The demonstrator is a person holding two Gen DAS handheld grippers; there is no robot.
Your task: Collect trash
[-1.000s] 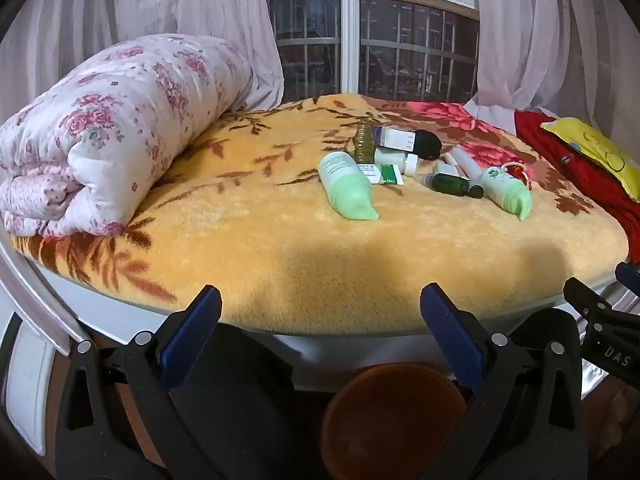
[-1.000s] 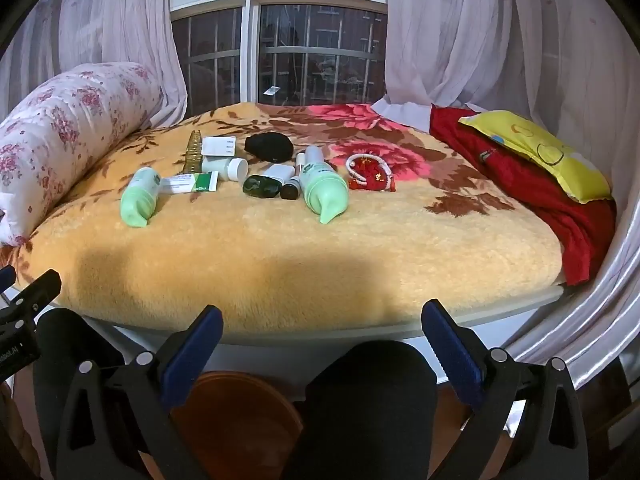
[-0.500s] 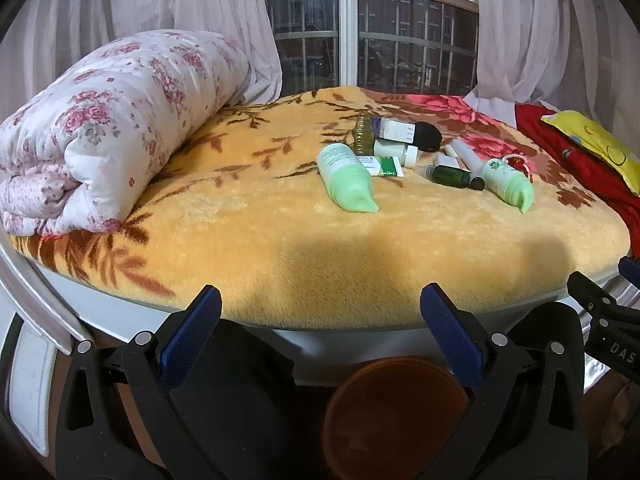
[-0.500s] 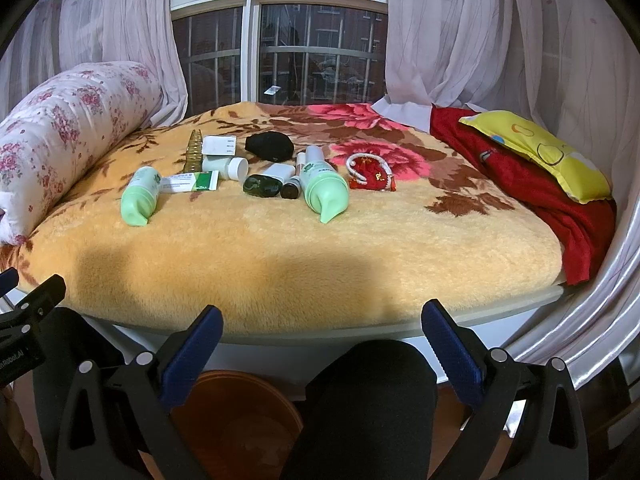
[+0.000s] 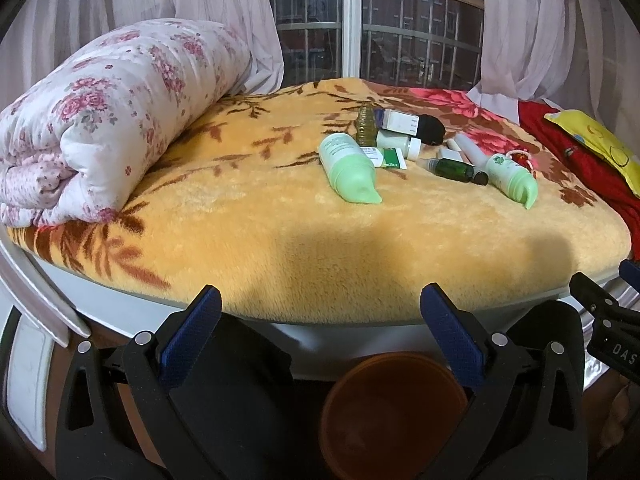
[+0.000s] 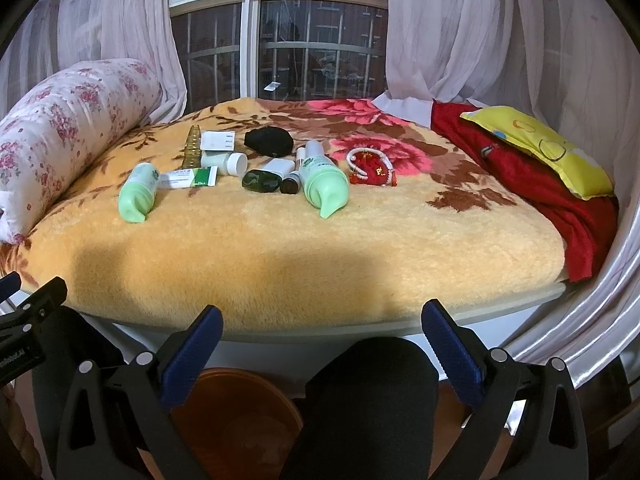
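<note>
Both grippers hang at the near edge of the bed (image 6: 280, 264), and nothing is picked up yet, so the step in hand looks like the approach. The left gripper (image 5: 320, 320) has its fingers spread wide and empty, and so does the right gripper (image 6: 322, 322). The trash lies well ahead of both sets of fingers, in a cluster on the blanket: a green tube (image 5: 350, 170) ahead of the left fingers, a second tube (image 6: 322, 182) ahead of the right fingers, with a dark bottle (image 6: 262, 180), a white jar (image 6: 224, 162) and a small box (image 6: 188, 178) between them. A brown bin (image 5: 394, 412) sits on the floor below the fingers. The next move probably calls for reaching forward over the blanket, lining the fingers across a tube and closing on it.
</note>
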